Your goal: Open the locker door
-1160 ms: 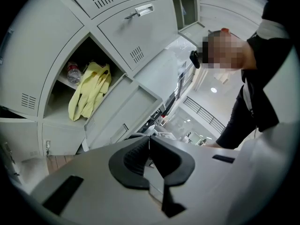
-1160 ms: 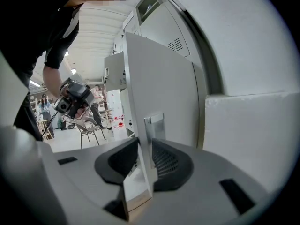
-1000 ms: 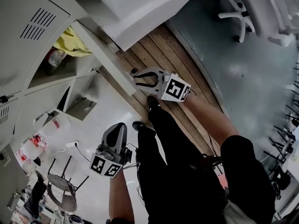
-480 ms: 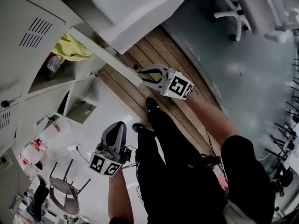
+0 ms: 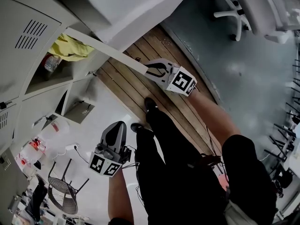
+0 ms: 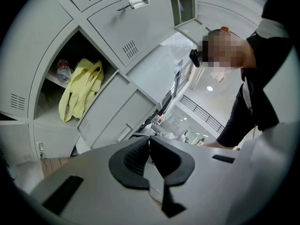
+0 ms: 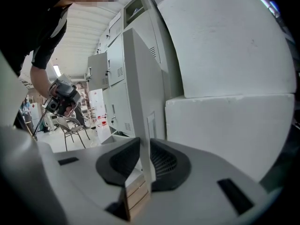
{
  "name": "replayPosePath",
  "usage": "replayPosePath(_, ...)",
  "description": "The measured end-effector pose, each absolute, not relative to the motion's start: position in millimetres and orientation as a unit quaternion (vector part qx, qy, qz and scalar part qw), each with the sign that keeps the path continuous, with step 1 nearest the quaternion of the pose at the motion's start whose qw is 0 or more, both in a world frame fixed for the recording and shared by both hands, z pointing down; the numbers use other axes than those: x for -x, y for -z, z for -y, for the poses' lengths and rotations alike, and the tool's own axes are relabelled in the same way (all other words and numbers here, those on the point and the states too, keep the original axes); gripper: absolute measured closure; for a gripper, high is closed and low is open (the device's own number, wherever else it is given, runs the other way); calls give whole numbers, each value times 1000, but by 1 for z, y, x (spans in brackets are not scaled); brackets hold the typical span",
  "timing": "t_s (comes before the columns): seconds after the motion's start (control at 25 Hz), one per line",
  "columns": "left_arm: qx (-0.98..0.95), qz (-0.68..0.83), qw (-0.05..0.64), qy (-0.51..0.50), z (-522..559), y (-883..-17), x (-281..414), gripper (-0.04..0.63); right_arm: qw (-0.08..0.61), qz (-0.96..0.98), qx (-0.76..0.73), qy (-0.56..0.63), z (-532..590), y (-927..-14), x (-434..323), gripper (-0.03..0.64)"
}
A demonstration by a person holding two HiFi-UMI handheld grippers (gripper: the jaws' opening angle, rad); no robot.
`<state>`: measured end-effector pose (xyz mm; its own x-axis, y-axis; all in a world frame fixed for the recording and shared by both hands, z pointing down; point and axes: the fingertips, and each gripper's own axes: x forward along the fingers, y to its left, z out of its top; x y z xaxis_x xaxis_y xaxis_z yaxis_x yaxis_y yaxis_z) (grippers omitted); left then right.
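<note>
— What kind of place is this?
— A locker area in a workplace hall, I'd say. There are banks of grey metal lockers (image 6: 140,32) with vent slots and latch handles. One open compartment holds a yellow garment (image 6: 79,90) and a water bottle (image 6: 64,71).
— Anything else?
— A swivel chair (image 5: 262,6), a metal-frame chair (image 5: 63,191) and plank flooring (image 5: 150,48).
</note>
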<state>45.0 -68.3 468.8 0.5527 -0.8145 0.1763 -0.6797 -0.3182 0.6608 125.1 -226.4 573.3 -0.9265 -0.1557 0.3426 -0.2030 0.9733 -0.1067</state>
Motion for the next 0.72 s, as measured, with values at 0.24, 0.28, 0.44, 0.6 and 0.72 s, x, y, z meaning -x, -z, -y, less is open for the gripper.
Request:
replayPosePath(0.24, -800, 471, 359, 98, 68, -474, -48, 577, 167, 977, -107, -73, 243, -573, -136, 552)
replayPosePath(0.28, -799, 471, 359, 99, 68, -474, -49, 577, 167, 977, -106, -73, 245, -573, -137, 552)
replayPosePath(0.44, -799, 471, 359, 102, 71, -474, -53, 577, 175, 978, -96, -64, 245, -573, -136, 547)
replayPosePath(0.6, -800, 474, 354, 104, 74, -471, -54, 577, 171, 978, -94, -68, 244, -573, -138, 546)
replayPosePath(0.72, -800, 474, 353, 105, 73, -470, -55, 577, 175, 977, -99, -70, 244, -575, -139, 547)
